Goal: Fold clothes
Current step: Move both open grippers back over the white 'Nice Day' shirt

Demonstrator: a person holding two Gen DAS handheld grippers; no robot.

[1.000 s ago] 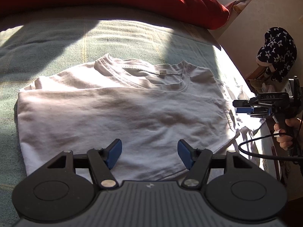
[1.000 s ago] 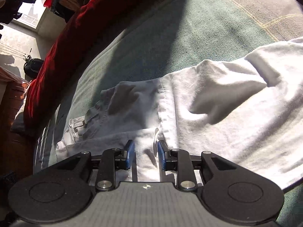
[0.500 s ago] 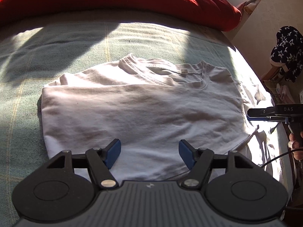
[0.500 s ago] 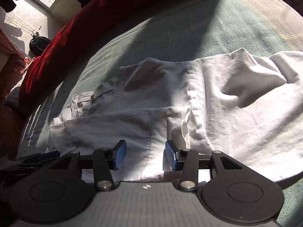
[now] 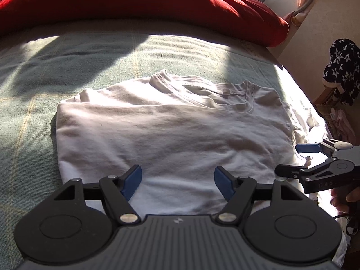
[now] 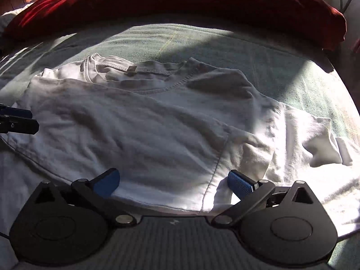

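A white T-shirt [image 5: 168,135] lies partly folded on the bed, collar toward the far side, one sleeve spread out at the right [image 6: 315,135]. My left gripper [image 5: 177,175] hovers over the shirt's near hem, its jaws opening with nothing between them. My right gripper [image 6: 173,177] hangs above the shirt's right part near a fold edge, its jaws opening wide and empty. In the left wrist view the right gripper [image 5: 289,159] shows at the shirt's right edge, held by a hand [image 5: 346,200]. The left gripper [image 6: 31,120] pokes in at the left of the right wrist view.
A green checked blanket [image 5: 90,56] covers the bed. A red duvet [image 5: 157,0] is bunched along the far side. The bed's right edge drops off near a dark star-patterned garment [image 5: 342,67] on furniture. Strong sunlight and shadow fall across the bed.
The right gripper let go of the shirt fold it was nearly shut on, spread wide, rolled and swung round to face the shirt from the near side. The left gripper's jaws widened slightly.
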